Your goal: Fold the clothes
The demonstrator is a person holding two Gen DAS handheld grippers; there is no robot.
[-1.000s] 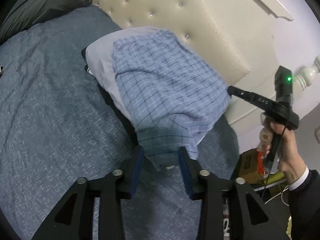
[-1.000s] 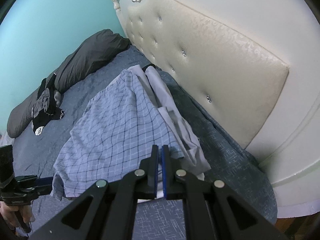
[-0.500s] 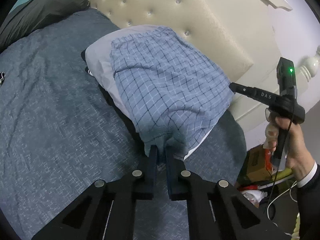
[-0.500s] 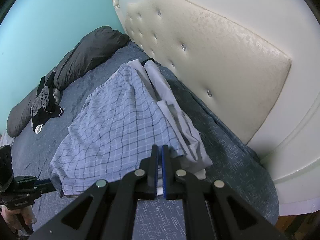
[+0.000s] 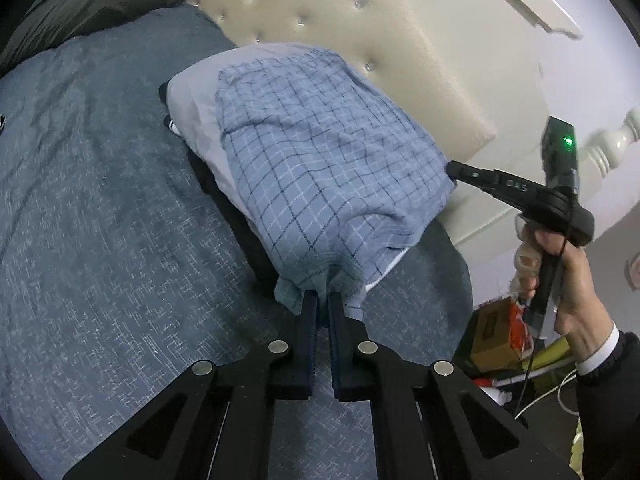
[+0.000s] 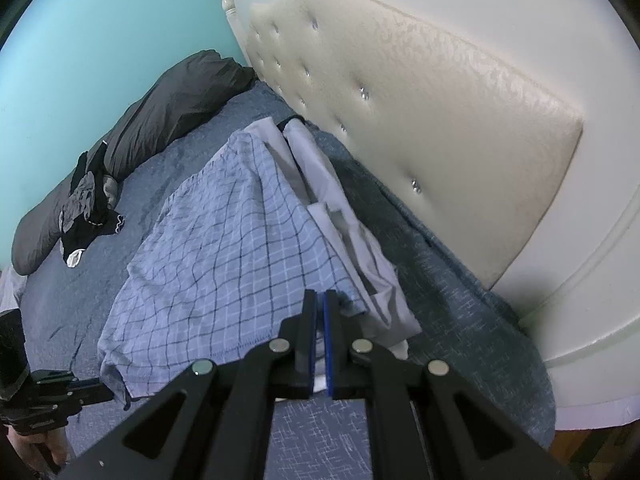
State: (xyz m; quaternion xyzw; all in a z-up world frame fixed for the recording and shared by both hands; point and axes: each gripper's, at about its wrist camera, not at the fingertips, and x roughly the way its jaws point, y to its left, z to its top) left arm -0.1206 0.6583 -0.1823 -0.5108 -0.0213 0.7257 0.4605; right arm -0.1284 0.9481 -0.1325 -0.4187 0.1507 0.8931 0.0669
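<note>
— While both of us look along the bed (image 5: pixel 100 240), we note the checked shorts (image 5: pixel 320 168) draped over a pale grey garment (image 5: pixel 192 116) near the cream headboard (image 5: pixel 360 40). What do we have at the near edge?

— We see the left gripper (image 5: pixel 323 300) with its jaws drawn together on the bunched waistband corner of the shorts. Beside the far corner the right gripper (image 5: pixel 452 168) shows as a black nose, the hand (image 5: pixel 568 280) around its handle, a white cuff and dark sleeve below.

— From the right wrist view we log the right gripper (image 6: pixel 319 300) pinched on the shorts (image 6: pixel 224 248) at their edge, jaws nearly touching, blue pads showing. The pale grey garment (image 6: pixel 344 232) lies just beside, toward the headboard (image 6: pixel 420 100).

— What crowds us?

— A dark rolled quilt (image 6: pixel 152 120) along the teal wall (image 6: pixel 80 40), with a small heap of dark clothes (image 6: pixel 86 208) against it; well apart from the shorts. Only the right view shows that heap and the wall.

— And only the left view gives us the clutter (image 5: pixel 500 340) on the floor past the bed's corner: a cardboard box, red wrapping, white cable. The left gripper (image 6: pixel 92 396) appears in the right view only as a dark tip at the shorts' lower corner.
</note>
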